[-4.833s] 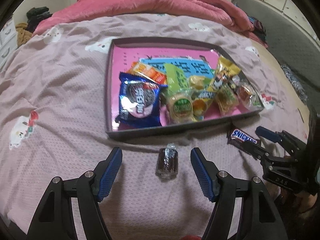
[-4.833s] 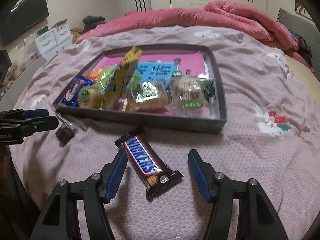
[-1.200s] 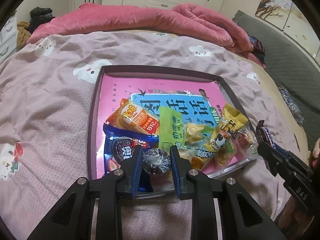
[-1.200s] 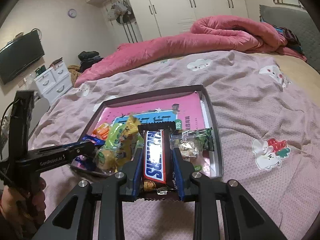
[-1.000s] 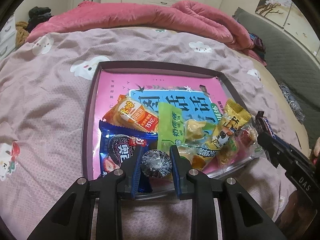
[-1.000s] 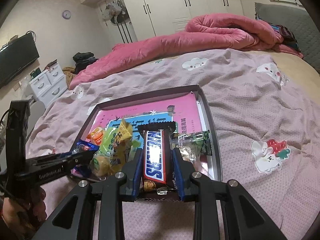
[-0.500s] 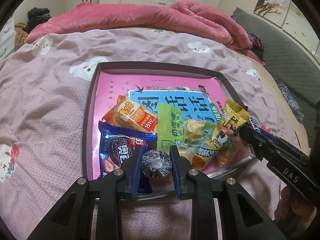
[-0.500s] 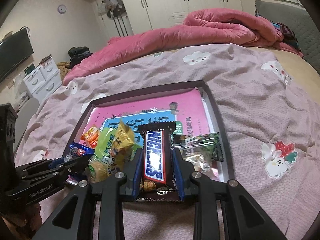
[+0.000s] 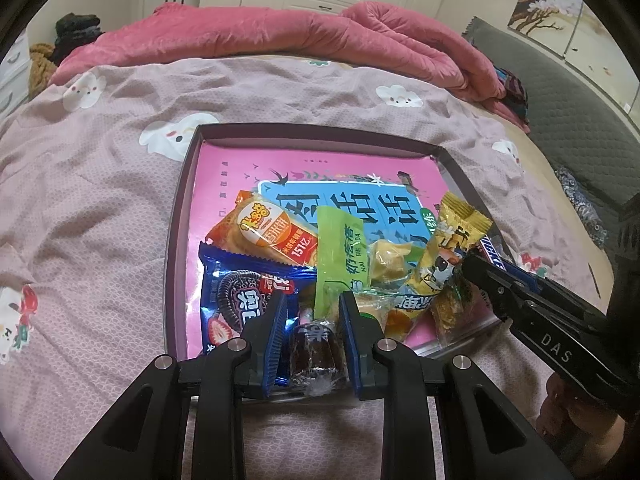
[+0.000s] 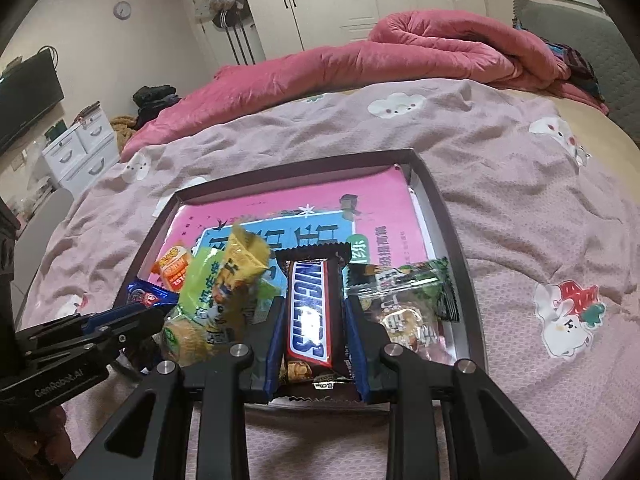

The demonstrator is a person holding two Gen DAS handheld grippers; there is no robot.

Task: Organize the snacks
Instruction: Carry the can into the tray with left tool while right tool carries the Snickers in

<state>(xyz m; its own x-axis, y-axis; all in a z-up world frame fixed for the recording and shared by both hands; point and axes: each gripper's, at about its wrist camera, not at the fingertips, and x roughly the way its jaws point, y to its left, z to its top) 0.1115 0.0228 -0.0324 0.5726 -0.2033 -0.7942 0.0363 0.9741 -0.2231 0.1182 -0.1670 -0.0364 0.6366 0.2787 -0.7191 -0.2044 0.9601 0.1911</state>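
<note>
My left gripper (image 9: 313, 306) is shut on a small dark cake in clear wrap (image 9: 314, 354), held over the near edge of the dark purple tray (image 9: 176, 240). In the right wrist view my right gripper (image 10: 313, 304) is shut on a Snickers bar (image 10: 310, 312) that stands lengthwise between the pads, above the tray's (image 10: 452, 236) near right part. The tray holds a blue Oreo pack (image 9: 240, 300), an orange pack (image 9: 268, 232), a green pack (image 9: 340, 256) and a yellow pack (image 9: 452, 248). The right gripper (image 9: 484, 270) reaches in from the right, beside the yellow pack.
The tray lies on a pink-purple bedspread (image 9: 100, 200) with cartoon prints. A rolled pink duvet (image 9: 300, 36) lies behind it. A clear packet with green ends (image 10: 408, 304) sits at the tray's right wall. White drawers (image 10: 80, 148) stand at the far left.
The right gripper with the Snickers bar has come in over the tray, close to the yellow pack. The dark cake now hangs lower and tipped between the left pads.
</note>
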